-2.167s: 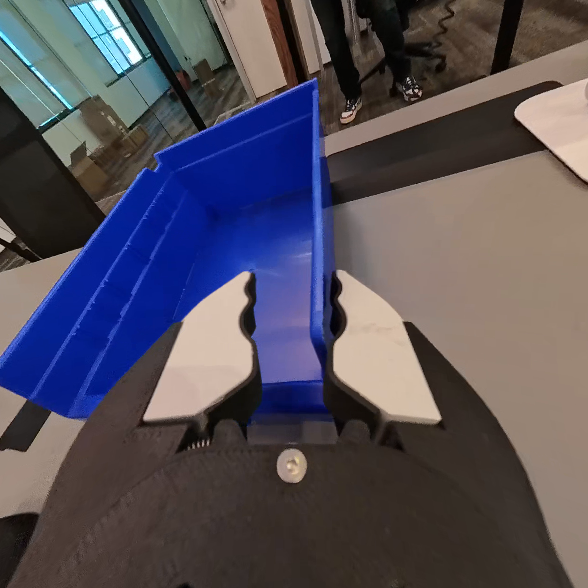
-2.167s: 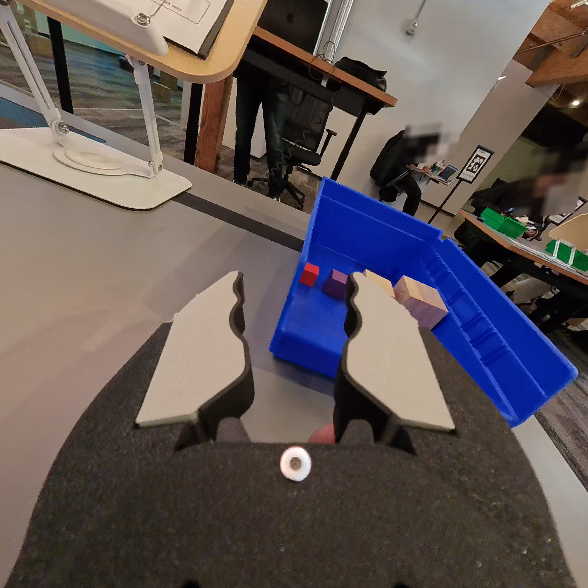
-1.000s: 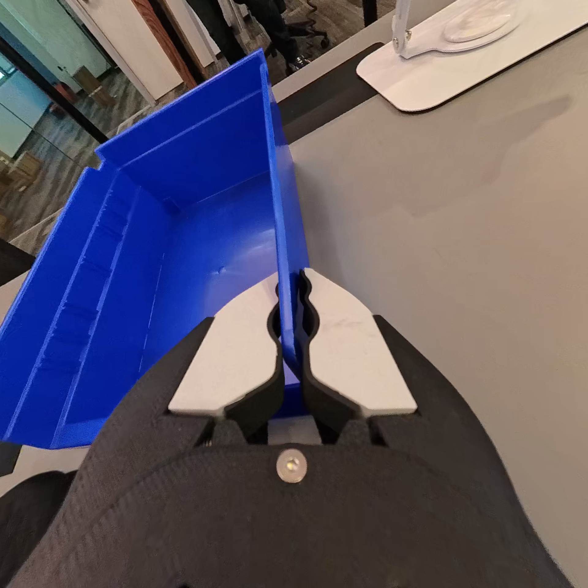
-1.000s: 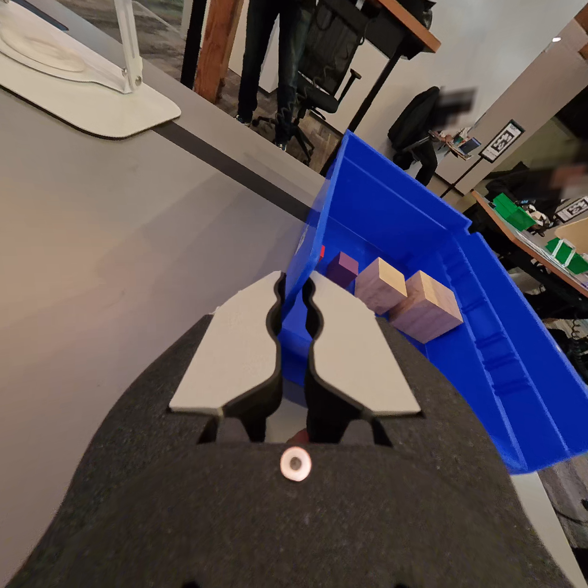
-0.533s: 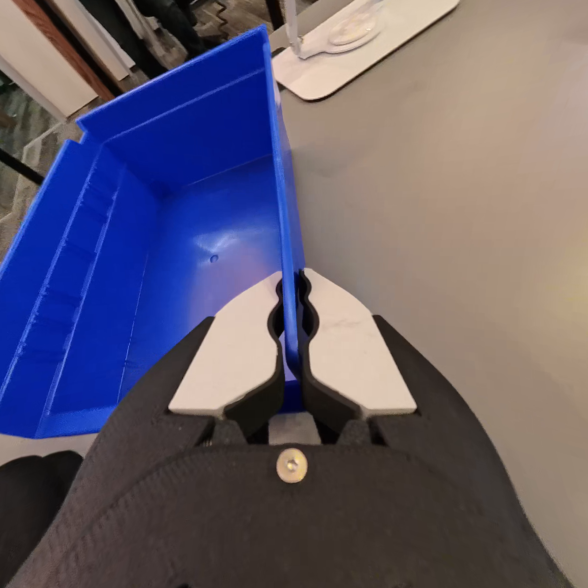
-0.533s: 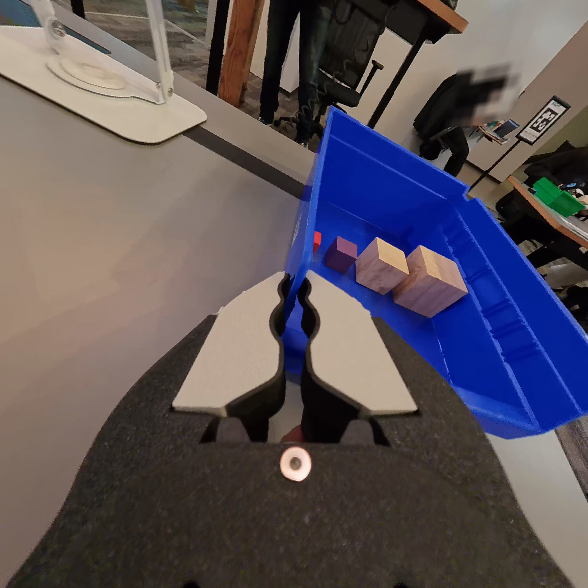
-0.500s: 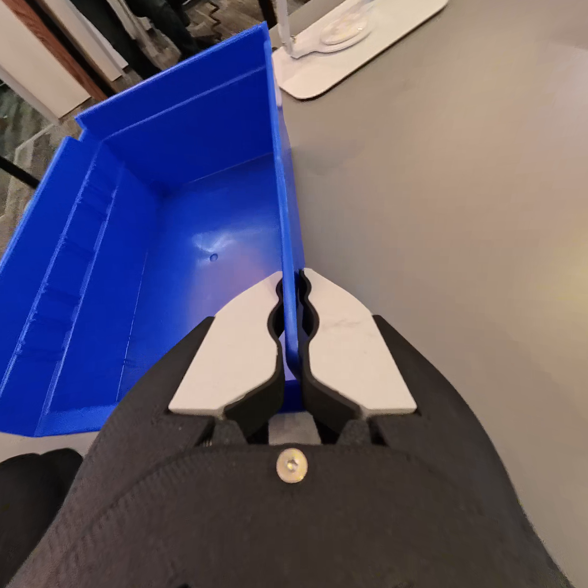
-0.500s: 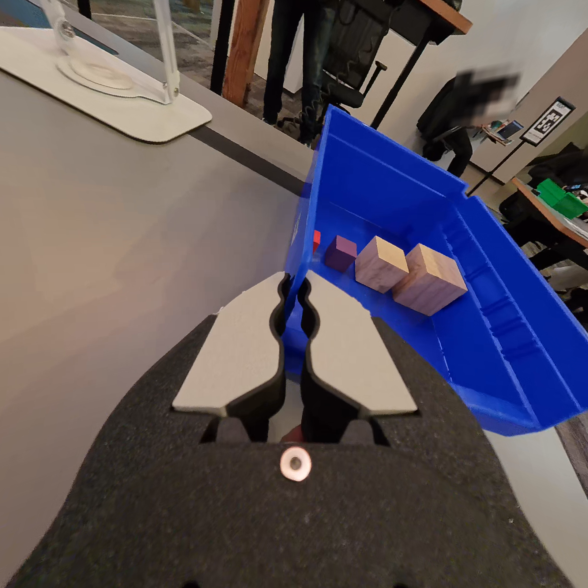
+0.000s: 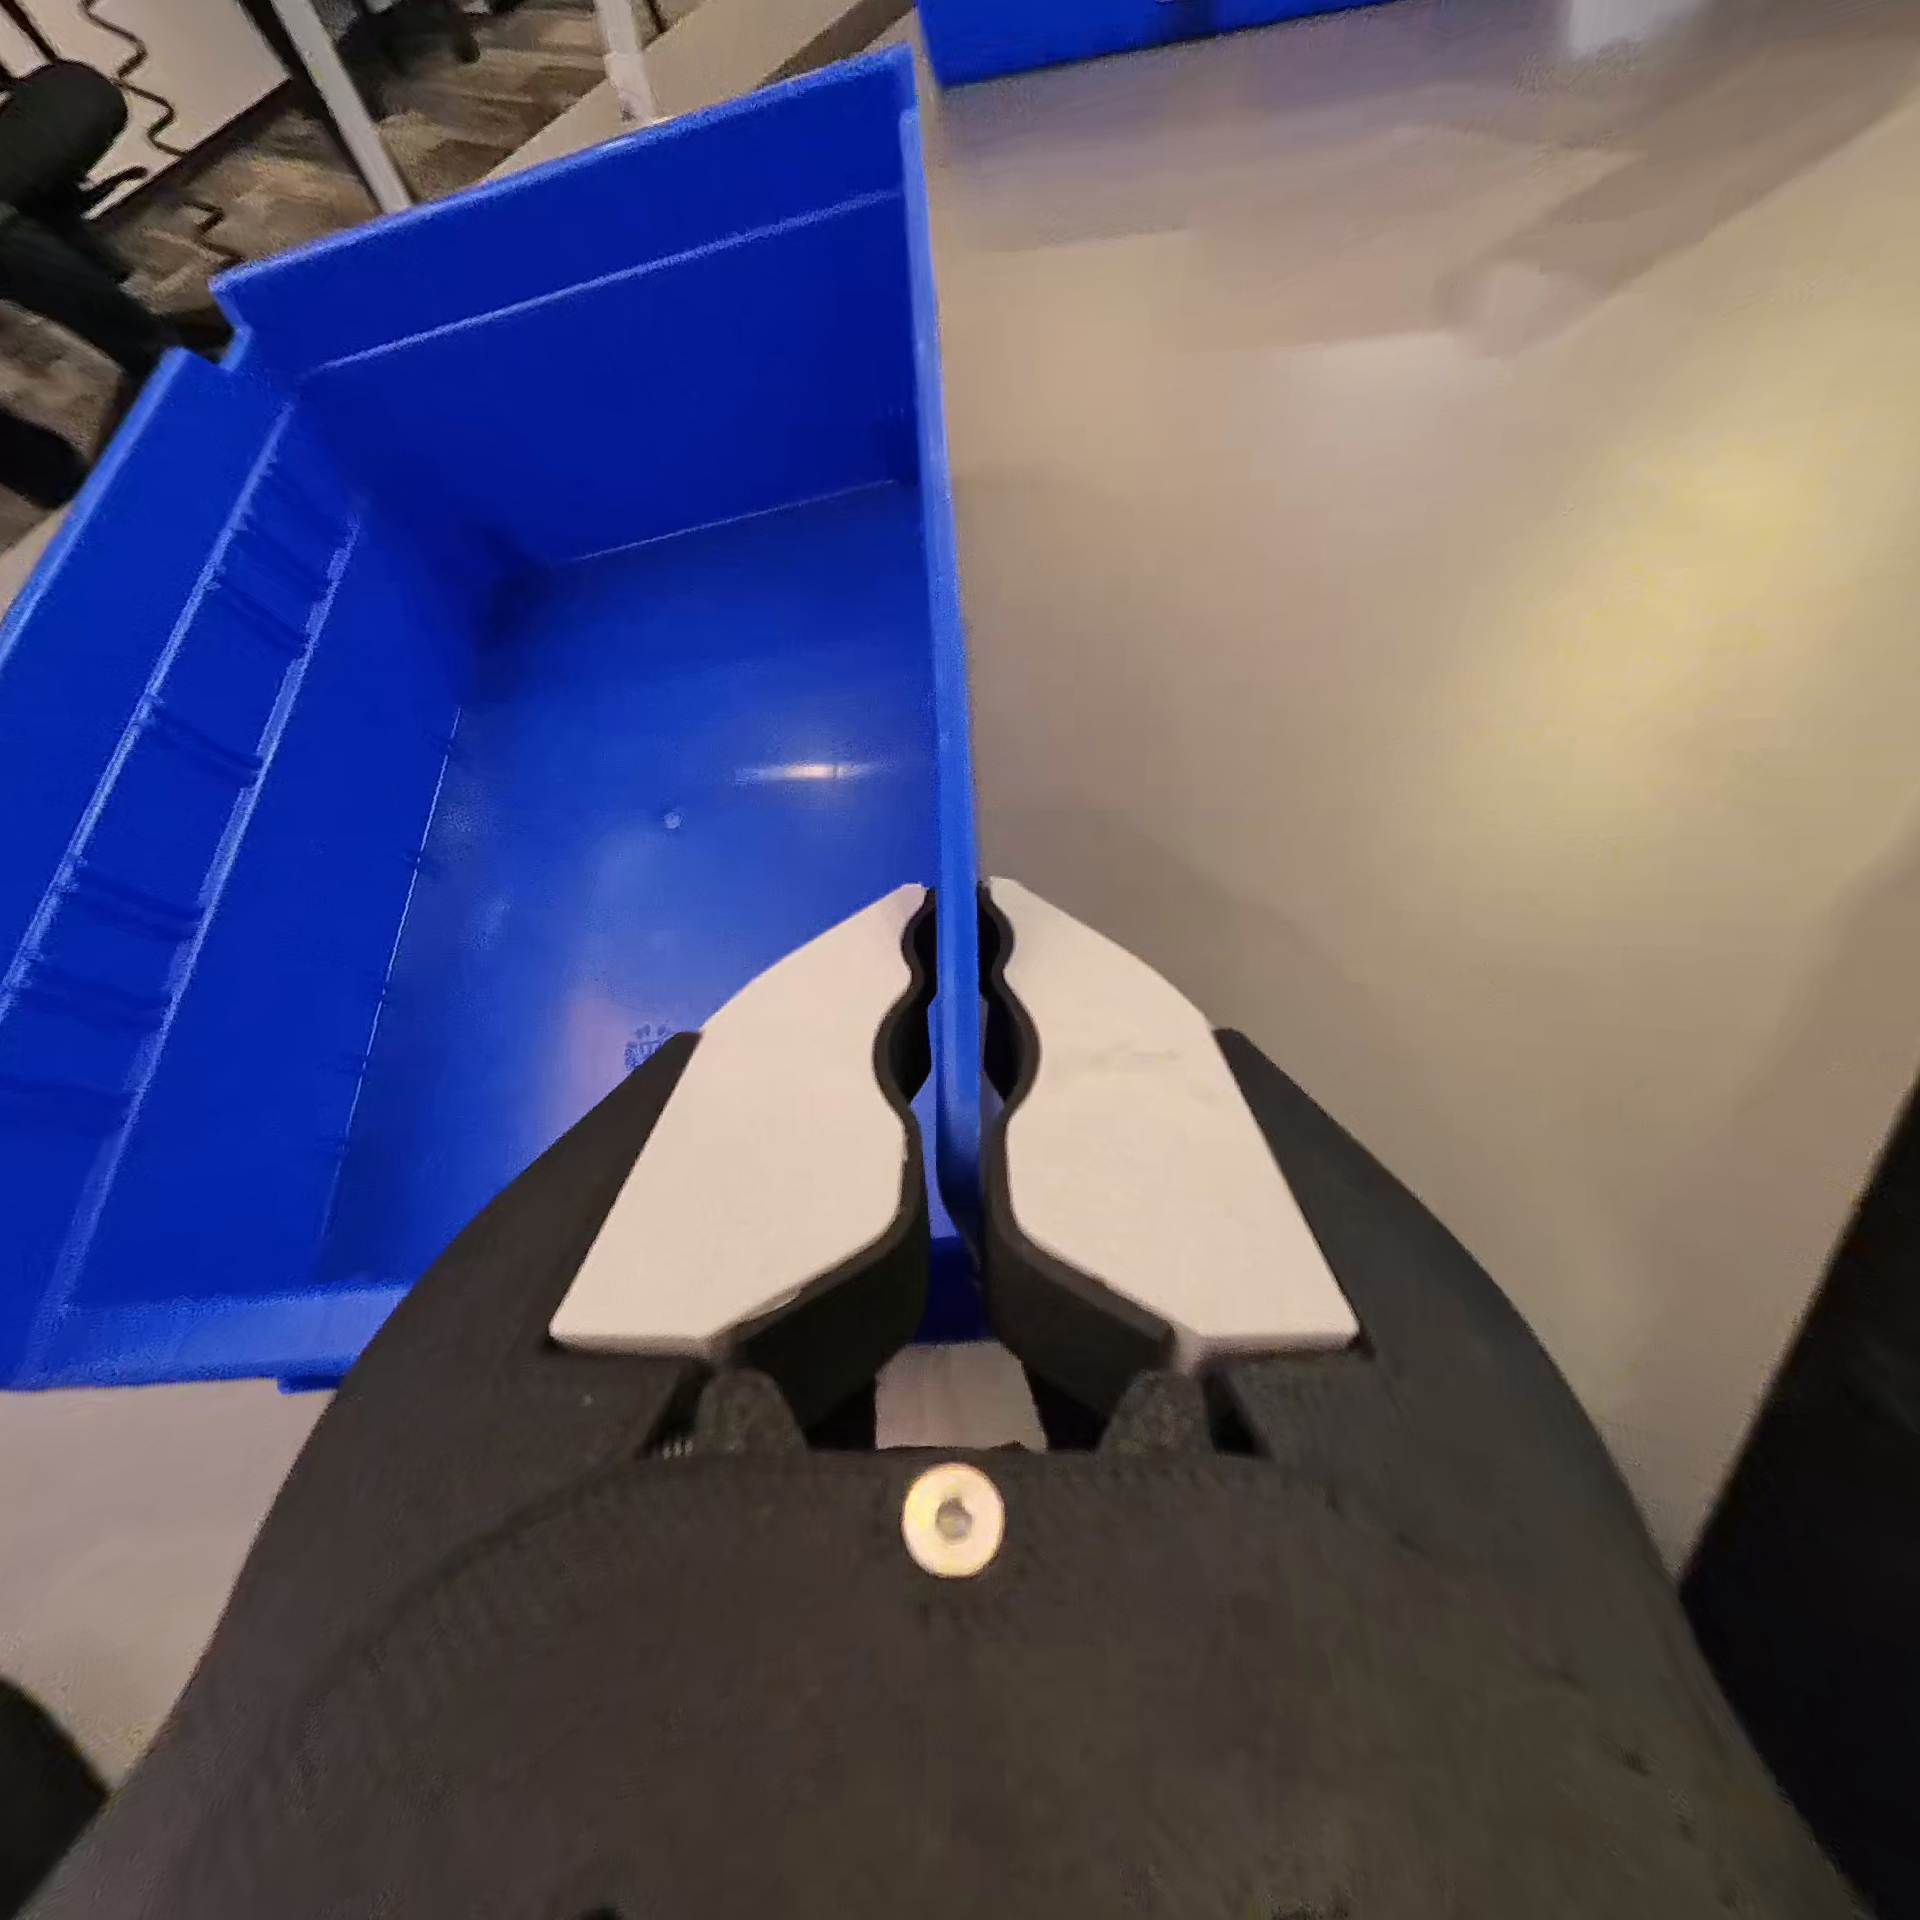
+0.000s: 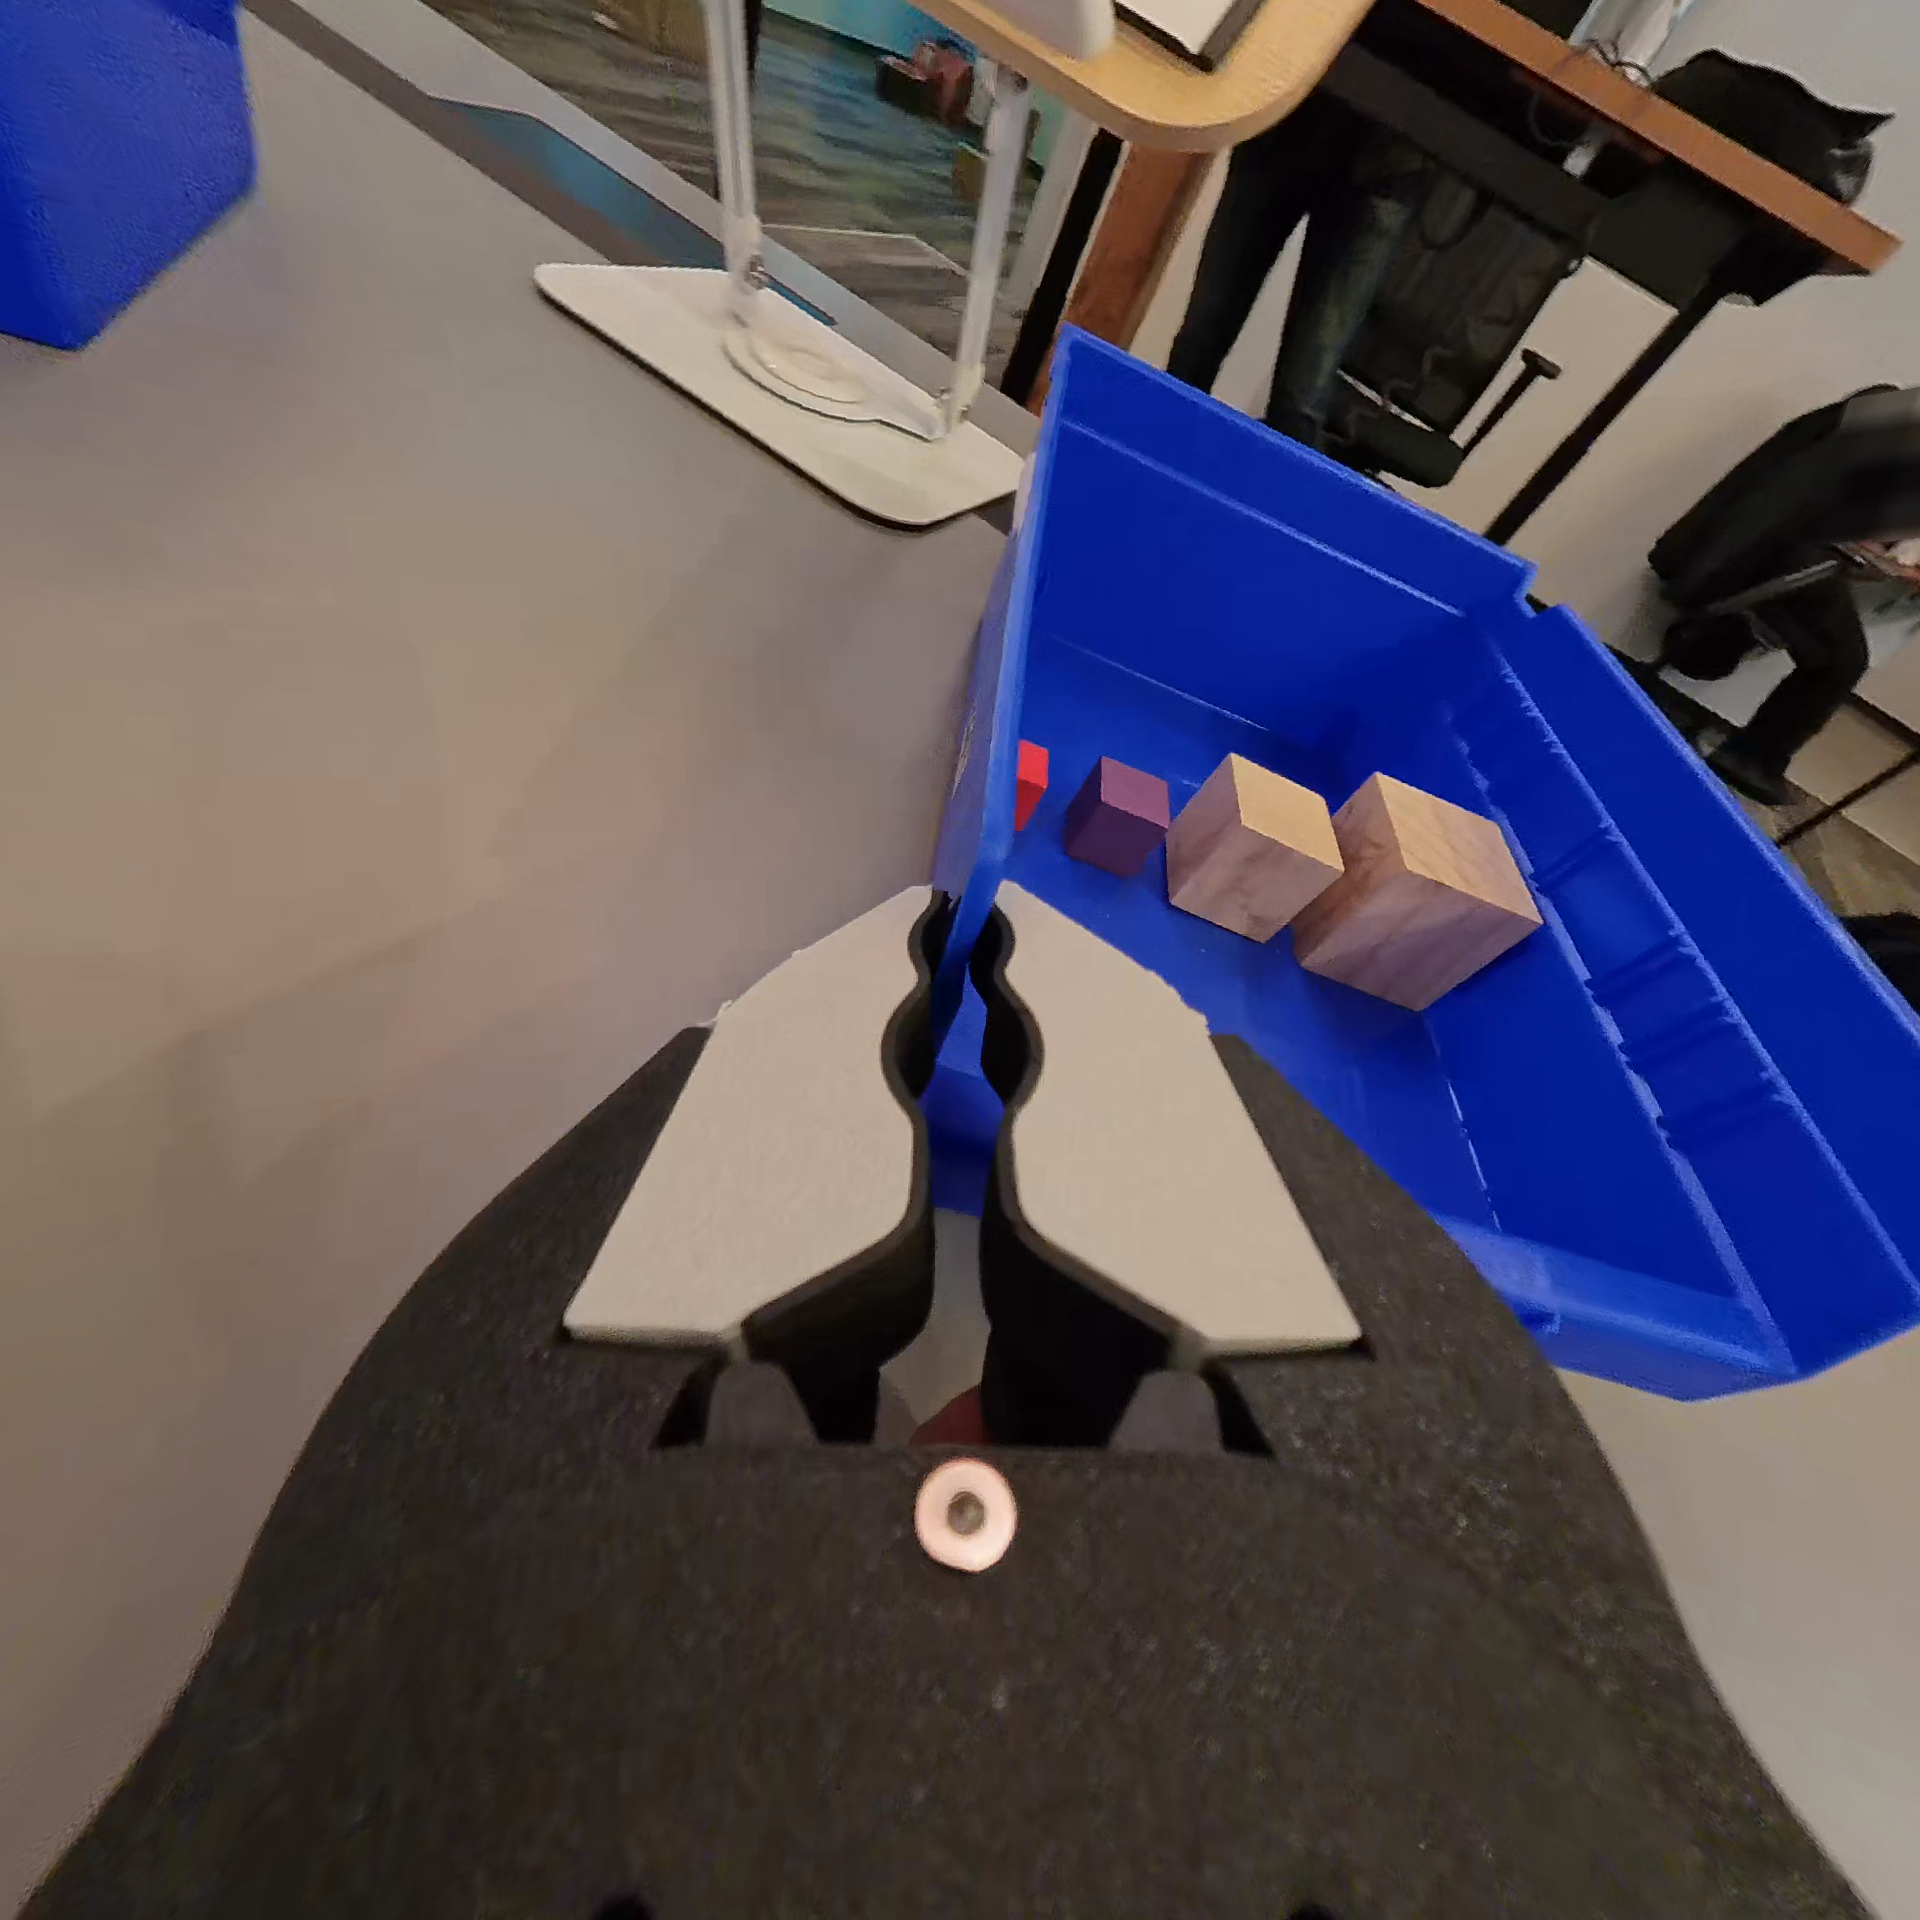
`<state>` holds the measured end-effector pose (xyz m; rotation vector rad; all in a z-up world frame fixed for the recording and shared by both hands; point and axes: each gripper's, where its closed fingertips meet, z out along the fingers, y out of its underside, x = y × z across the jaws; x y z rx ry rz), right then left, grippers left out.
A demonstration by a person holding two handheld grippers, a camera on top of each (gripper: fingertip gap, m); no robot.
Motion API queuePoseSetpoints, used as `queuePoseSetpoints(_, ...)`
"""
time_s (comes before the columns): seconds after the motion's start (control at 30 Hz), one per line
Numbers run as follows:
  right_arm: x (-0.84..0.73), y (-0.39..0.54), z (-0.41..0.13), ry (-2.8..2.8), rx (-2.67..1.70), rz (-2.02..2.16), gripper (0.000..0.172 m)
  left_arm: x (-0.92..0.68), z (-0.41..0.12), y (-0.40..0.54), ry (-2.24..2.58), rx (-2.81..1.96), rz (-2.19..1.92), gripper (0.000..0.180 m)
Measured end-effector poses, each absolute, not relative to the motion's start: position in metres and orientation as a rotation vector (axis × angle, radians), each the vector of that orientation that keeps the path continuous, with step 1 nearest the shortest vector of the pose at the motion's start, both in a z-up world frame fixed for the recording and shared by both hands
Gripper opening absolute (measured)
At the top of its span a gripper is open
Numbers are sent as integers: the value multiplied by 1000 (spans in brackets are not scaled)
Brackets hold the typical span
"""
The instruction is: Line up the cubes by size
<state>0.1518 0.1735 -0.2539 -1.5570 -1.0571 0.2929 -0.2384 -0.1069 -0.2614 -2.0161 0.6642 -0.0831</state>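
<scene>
Glossy blue plastic bin, wood-grained cubes, matt grey table

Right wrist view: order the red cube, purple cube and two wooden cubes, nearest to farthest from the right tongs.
All sit in the blue bin, right of the right tongs.
1. Red cube, beside the gripped wall
2. Purple cube
3. Smaller wooden cube
4. Larger wooden cube, rightmost

Four cubes sit in a row inside one blue bin: one red cube, one purple cube, and two wooden cubes, the smaller at 9 o'clock of the larger. One white stand base lies on the bench, and one more blue bin at 10 o'clock.
</scene>
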Motion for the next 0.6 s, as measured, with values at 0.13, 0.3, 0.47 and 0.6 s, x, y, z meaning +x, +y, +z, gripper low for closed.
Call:
queuePoseSetpoints(0.13,148,158,-254,-1127,-1519,361,3,-222,-262,-123,758,-2001,-163,5)
queuePoseSetpoints(0.3,143,143,-254,-1214,-1468,452,3,-203,-262,-144,888,-1974,-272,5)
queuePoseSetpoints(0.47,138,130,-254,-1296,-1415,536,3,-186,-262,-162,983,-1962,-365,5)
queuePoseSetpoints(0.6,132,121,-254,-1360,-1376,615,4,-174,-262,-172,1048,-1952,-423,4)
